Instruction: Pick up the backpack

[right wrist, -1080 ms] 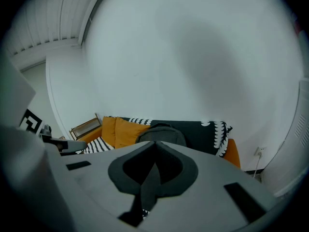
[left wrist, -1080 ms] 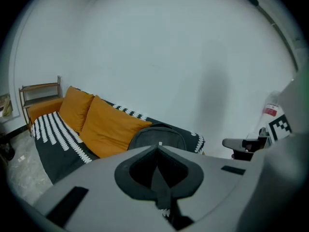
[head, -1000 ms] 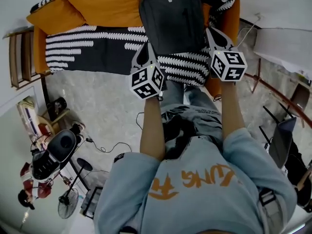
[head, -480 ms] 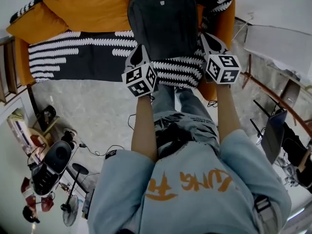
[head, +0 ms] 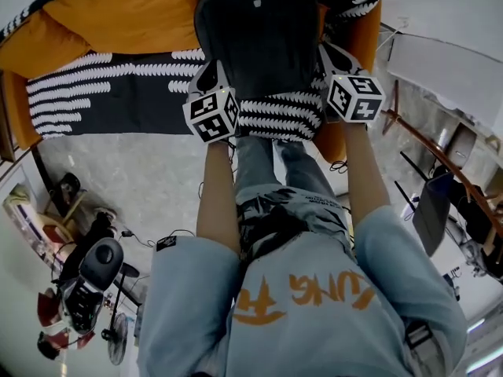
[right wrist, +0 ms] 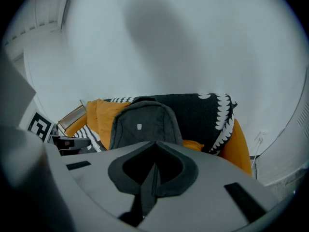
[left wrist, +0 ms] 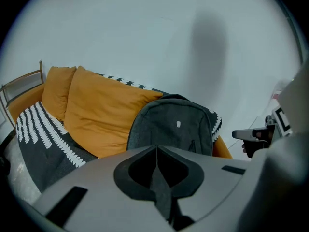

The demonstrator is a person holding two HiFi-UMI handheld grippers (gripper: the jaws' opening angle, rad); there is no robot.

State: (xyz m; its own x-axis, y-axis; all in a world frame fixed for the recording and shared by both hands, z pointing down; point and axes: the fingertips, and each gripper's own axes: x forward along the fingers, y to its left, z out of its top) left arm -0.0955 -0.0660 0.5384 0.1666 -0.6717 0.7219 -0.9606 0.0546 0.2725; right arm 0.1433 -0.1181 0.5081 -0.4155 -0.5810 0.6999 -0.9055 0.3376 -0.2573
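Note:
A dark grey backpack (head: 259, 38) stands upright on the sofa, leaning against an orange cushion (head: 134, 10). It also fills the middle of the left gripper view as the backpack (left wrist: 176, 124) and of the right gripper view as the backpack (right wrist: 140, 122). My left gripper (head: 207, 71) is shut and empty, its tips close beside the bag's lower left corner. Just as close to the lower right corner is my right gripper (head: 329, 52), also shut and empty. In the gripper views the left gripper (left wrist: 157, 150) and the right gripper (right wrist: 155, 145) point at the bag with their jaws together.
A black blanket with white stripes (head: 118, 85) covers the sofa seat. The person's legs stand right in front of the sofa. A fan (head: 118, 340), a helmet (head: 100, 261) and cables lie on the floor at the left. Furniture and a wooden rail (head: 440, 144) are at the right.
Both grippers have sunk and moved forward toward the sofa, and now flank the backpack's lower corners. Their jaws have stayed shut.

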